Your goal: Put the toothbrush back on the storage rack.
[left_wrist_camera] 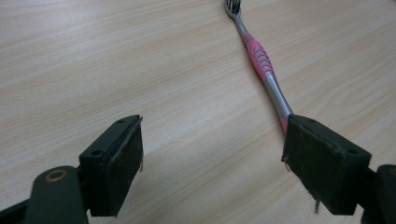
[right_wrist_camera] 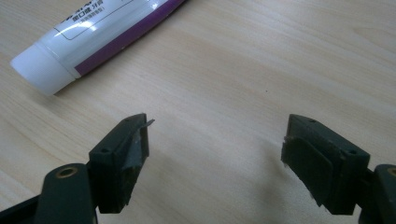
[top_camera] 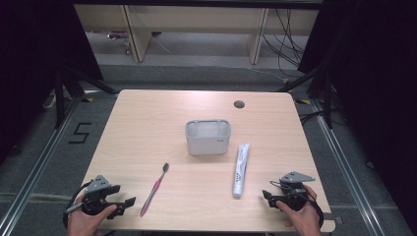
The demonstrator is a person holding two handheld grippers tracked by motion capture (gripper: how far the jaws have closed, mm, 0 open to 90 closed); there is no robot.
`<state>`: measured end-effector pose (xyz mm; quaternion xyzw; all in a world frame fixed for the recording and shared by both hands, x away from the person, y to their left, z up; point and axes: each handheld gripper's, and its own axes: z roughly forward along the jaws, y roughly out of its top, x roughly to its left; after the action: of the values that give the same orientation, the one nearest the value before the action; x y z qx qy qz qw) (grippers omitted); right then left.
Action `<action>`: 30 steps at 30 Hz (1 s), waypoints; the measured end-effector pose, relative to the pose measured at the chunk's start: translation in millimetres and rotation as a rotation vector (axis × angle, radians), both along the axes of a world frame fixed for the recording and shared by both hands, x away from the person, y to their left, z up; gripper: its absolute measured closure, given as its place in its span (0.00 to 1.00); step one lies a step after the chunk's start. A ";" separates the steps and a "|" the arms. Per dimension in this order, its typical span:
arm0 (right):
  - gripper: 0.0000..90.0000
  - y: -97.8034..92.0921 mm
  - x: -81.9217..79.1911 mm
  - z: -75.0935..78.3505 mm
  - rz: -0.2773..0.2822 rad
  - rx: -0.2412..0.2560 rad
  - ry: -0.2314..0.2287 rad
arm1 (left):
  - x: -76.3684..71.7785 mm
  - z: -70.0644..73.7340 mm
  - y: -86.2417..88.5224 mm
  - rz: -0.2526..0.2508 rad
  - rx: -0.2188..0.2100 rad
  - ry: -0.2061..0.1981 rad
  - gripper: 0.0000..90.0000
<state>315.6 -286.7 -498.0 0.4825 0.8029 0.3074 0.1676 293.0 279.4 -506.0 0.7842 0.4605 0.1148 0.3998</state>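
A pale wooden worktop [top_camera: 147,128] carries a grey holder cup [top_camera: 208,136] at its middle, and everything else is placed here against that cup. A pink and grey toothbrush [top_camera: 155,189] lies flat on the near-left side of the cup, bristle head pointing toward it and handle running back toward the person's edge. A white toothpaste tube [top_camera: 240,169] with a purple stripe lies flat on the near-right side of the cup, just beside it, its white cap at the end farther from the cup.

The left tongs [top_camera: 123,206] sit well nearer the person than the cup, to the left of the toothbrush handle's end, held in a hand [top_camera: 86,221]. In the left gripper view they [left_wrist_camera: 212,154] stand released and wide apart, gripping nothing, with the toothbrush [left_wrist_camera: 264,70] running up from beside the right-hand jaw.

The right tongs [top_camera: 268,195] are on the near-right side of the cup, just past the tube's cap, held in the other hand [top_camera: 300,214]. In the right gripper view they [right_wrist_camera: 215,149] are also released and bare, with the toothpaste tube [right_wrist_camera: 88,32] lying apart beyond the left-hand jaw.
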 end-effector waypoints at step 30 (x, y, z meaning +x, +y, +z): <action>0.25 0.8 -4.0 -0.4 0.015 0.037 -0.002 | 9.7 4.3 -7.9 -0.057 0.046 0.039 0.22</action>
<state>311.7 -285.9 -498.4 0.4793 0.8005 0.3239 0.1569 302.7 271.5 -501.7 0.8080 0.4430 0.0986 0.3758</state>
